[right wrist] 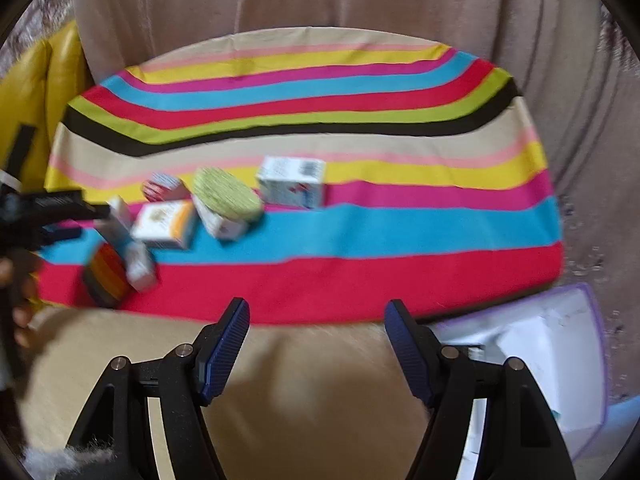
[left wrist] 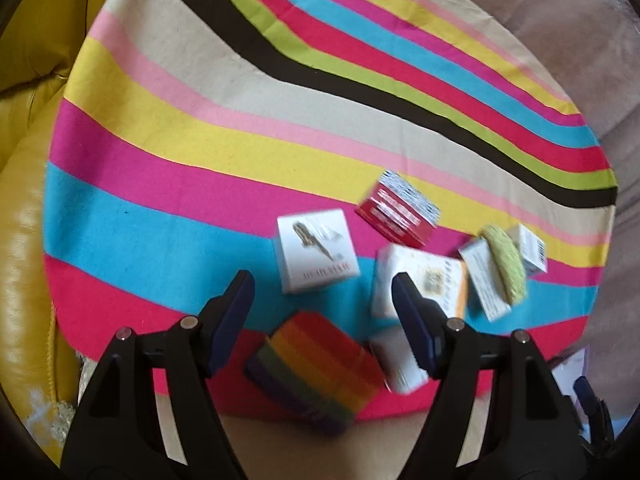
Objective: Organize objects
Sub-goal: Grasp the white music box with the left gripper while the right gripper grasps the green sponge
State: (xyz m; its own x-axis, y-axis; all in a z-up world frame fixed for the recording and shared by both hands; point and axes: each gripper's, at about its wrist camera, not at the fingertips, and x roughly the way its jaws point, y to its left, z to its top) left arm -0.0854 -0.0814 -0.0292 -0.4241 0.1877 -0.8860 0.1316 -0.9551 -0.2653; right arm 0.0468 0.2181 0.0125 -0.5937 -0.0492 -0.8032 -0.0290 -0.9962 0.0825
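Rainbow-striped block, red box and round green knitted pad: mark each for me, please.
Rainbow-striped block (left wrist: pixel 316 364): left wrist view, middle of its striped top face.
Red box with white print (left wrist: pixel 396 216): left wrist view, its red face.
Round green knitted pad (right wrist: pixel 226 194): right wrist view, centre of its flat face.

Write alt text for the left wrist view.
The open left tongs hover empty over a rainbow-striped rectangular block on a bright multicoloured striped cloth. Beyond lie several small cardboard boxes, among them a white square box and a red box, plus a round green woven pad.
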